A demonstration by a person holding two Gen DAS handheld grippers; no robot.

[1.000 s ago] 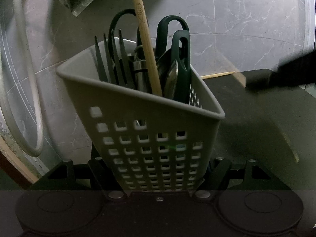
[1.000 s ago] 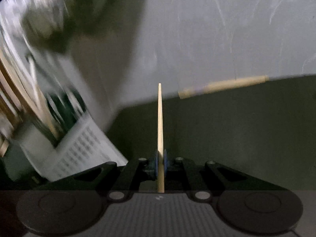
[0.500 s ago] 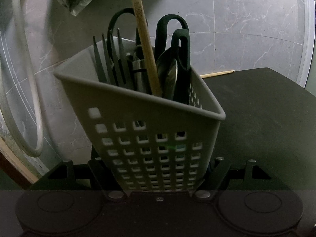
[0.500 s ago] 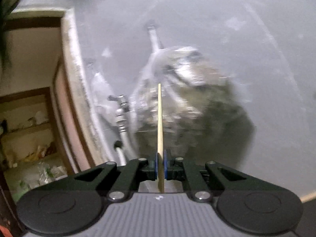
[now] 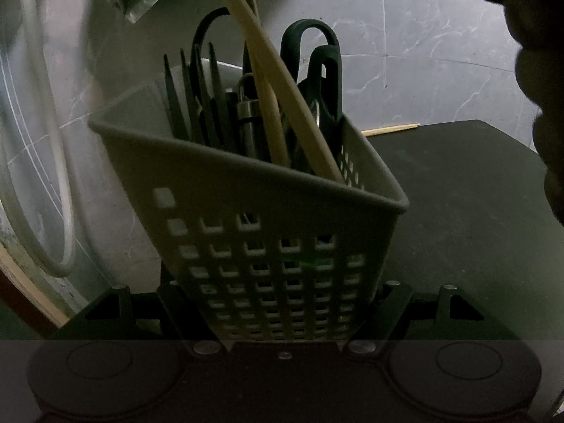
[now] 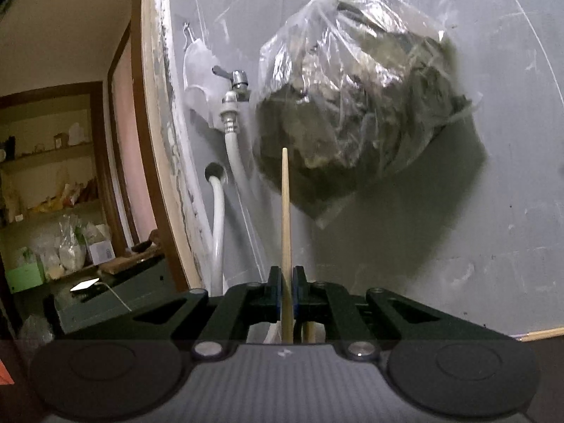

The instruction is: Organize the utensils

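Note:
My left gripper (image 5: 282, 299) is shut on a grey perforated utensil basket (image 5: 268, 218), one finger on each side of its lower part. Dark forks (image 5: 190, 98), green loop-handled utensils (image 5: 324, 70) and a wooden chopstick (image 5: 274, 130) stand in the basket. A second, paler chopstick (image 5: 303, 120) slants in from above, its lower end inside by the right wall. My right gripper (image 6: 287, 278) is shut on that chopstick (image 6: 285, 211), which sticks out past the pads towards the wall. A third chopstick (image 5: 391, 128) lies at the table's far edge.
A plastic bag of greens (image 6: 356, 98) hangs on the grey wall beside a tap (image 6: 236, 81) with a white hose (image 6: 218, 229). The hose (image 5: 60, 176) loops left of the basket. A dark table (image 5: 458, 211) lies to the right. A person's hand (image 5: 539, 105) is at the right edge.
My right gripper swung up from the table towards the wall with its chopstick, and that chopstick now reaches into the basket. The left gripper and basket stayed put.

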